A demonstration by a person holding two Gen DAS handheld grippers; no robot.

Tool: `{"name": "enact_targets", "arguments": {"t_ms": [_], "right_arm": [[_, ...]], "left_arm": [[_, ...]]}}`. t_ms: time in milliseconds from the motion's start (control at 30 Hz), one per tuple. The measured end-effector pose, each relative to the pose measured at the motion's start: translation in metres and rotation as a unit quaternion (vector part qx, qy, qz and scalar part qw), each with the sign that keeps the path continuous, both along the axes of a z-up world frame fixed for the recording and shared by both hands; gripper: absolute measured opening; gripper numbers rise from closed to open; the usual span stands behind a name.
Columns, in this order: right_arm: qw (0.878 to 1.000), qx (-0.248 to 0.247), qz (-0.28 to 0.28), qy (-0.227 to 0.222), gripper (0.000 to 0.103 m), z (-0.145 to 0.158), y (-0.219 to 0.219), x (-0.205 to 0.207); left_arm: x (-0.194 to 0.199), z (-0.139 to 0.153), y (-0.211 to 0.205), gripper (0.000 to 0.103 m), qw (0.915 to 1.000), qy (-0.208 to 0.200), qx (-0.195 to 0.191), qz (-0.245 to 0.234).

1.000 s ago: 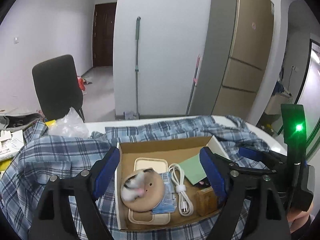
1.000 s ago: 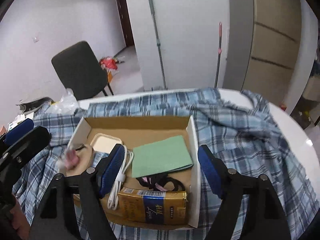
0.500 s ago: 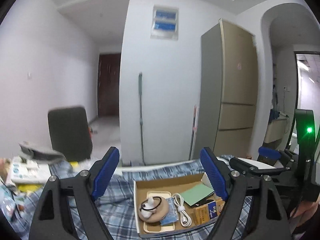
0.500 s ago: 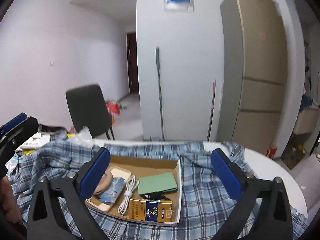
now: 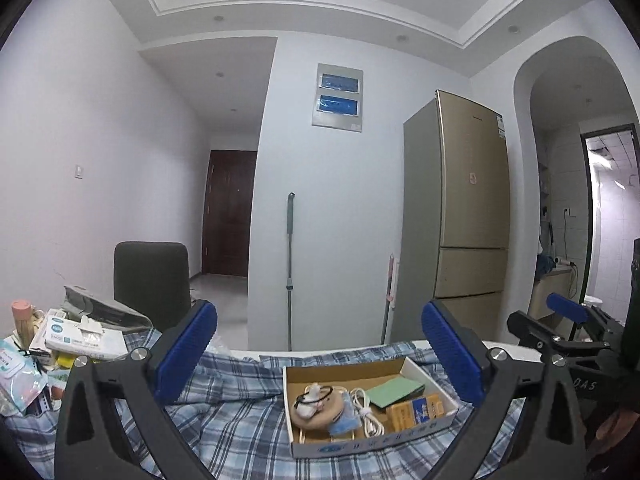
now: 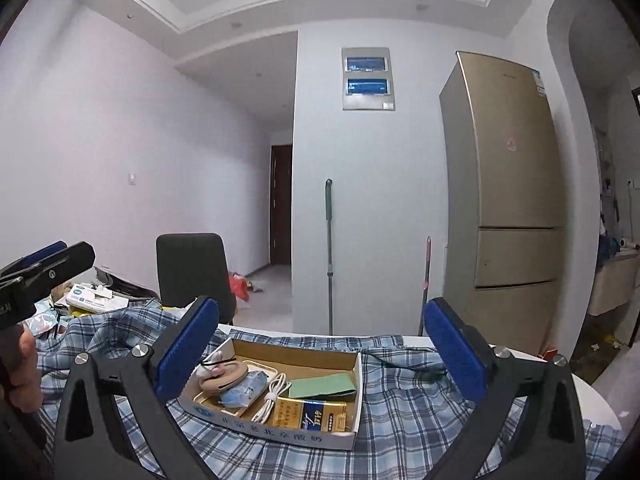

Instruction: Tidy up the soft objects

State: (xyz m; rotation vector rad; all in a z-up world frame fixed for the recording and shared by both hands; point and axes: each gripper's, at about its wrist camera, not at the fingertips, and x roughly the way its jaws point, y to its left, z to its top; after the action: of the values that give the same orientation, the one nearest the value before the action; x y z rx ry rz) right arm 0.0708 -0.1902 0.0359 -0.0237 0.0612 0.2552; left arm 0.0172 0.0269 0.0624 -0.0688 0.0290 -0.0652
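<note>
While both hand-held grippers point level across the room, a shallow cardboard box (image 6: 280,396) sits on a blue plaid shirt (image 6: 404,412) spread over a white desk (image 6: 596,396). The left hand-held gripper (image 5: 320,354) has its blue-padded jaws spread wide with nothing between them; they have just been opening. The right hand-held gripper (image 6: 322,350) is likewise spread wide with nothing gripped, its jaws also just opened.

Inside the box, at its left end, lies a round tan plush toy (image 6: 222,376) with a white and pink face and a thin black loop across it. It rests partly on a cream-coloured flat case (image 6: 260,366). Just beside the toy is a small pale blue packet (image 6: 244,392), then a coiled white cable (image 6: 274,394). A green flat pouch (image 6: 324,385) lies toward the right end, and a gold and blue carton (image 6: 310,414) lies along the front wall.

Left of the shirt, the desk carries a cluttered pile of packets and a white tissue pack (image 5: 80,338). Behind the desk stands a dark chair (image 6: 192,270). Further back, a green-handled mop (image 6: 329,256) leans on a white wall, beside a tall gold refrigerator (image 6: 508,184).
</note>
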Motion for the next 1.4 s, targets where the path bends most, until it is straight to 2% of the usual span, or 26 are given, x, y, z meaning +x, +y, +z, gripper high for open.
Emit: {"name": "enact_targets", "arguments": {"t_ms": [333, 500, 667, 1133, 1400], "right_arm": [[1.0, 0.0, -0.008, 0.01, 0.103, -0.037, -0.009, -0.003], [1.0, 0.005, -0.011, 0.011, 0.103, -0.04, -0.012, -0.005], [1.0, 0.005, -0.011, 0.019, 0.103, -0.042, -0.012, -0.003], [1.0, 0.009, -0.01, -0.004, 0.103, -0.039, -0.015, -0.012], [1.0, 0.009, -0.009, -0.002, 0.103, -0.04, -0.014, -0.011]], "left_arm": [[-0.006, -0.039, -0.01, 0.103, 0.9991, 0.014, 0.038, 0.013], [-0.002, -0.053, -0.005, 0.103, 0.9991, 0.02, 0.034, 0.018], [-0.005, -0.054, 0.0, 0.103, 0.9995, 0.009, 0.023, 0.02], [-0.007, -0.056, -0.003, 0.103, 0.9992, 0.01, 0.031, 0.025], [-0.007, -0.057, -0.003, 0.103, 0.9993, 0.008, 0.028, 0.023]]}}
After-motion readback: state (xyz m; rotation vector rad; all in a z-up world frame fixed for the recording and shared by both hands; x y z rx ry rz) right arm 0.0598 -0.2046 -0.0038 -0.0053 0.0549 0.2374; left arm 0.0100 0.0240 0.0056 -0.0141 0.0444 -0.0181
